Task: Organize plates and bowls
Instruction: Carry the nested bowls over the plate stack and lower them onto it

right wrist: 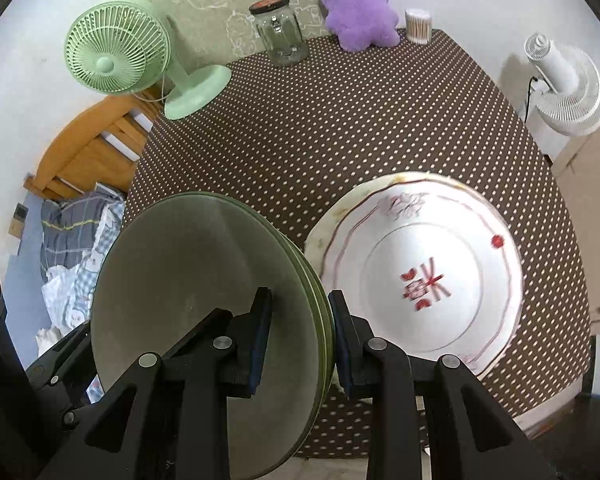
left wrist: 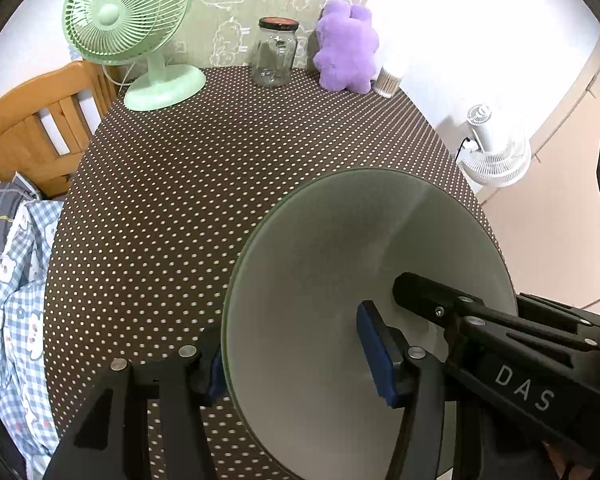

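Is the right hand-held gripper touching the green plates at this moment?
Touching. The right wrist view shows the right hand-held gripper with its blue pads pressed on both faces of the green plates at the stack's rim, no gap visible.

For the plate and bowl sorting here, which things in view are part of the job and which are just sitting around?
Job:
- green plates, a stack held by both tools, left tool and right tool
- white patterned plate on the table

Lying about:
- green fan
- glass jar
- purple plush toy
- cotton swab tub
- white fan
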The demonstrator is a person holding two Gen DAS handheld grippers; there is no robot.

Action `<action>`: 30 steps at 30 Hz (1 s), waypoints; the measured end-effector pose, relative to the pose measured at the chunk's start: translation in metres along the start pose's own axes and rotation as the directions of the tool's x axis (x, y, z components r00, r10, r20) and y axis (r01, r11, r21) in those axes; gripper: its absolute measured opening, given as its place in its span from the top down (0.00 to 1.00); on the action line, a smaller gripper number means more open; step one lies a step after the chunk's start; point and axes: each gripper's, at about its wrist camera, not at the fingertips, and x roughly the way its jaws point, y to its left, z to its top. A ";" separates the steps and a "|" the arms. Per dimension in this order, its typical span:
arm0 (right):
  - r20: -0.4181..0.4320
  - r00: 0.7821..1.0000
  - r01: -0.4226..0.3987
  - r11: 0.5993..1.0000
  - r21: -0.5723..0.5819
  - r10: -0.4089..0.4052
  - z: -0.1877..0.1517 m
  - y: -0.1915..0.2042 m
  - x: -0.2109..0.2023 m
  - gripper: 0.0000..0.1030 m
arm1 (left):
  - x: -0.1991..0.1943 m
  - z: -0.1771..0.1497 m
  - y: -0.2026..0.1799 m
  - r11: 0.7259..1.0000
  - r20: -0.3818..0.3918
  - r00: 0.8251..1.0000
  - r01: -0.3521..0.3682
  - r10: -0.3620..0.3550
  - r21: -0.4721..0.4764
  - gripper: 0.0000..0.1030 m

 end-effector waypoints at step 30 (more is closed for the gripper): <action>-0.065 0.998 0.006 1.000 0.014 -0.005 0.029 -0.115 -0.001 0.69 | 0.061 0.022 -0.099 1.000 -0.074 0.997 -0.002 0.000 -0.031 0.45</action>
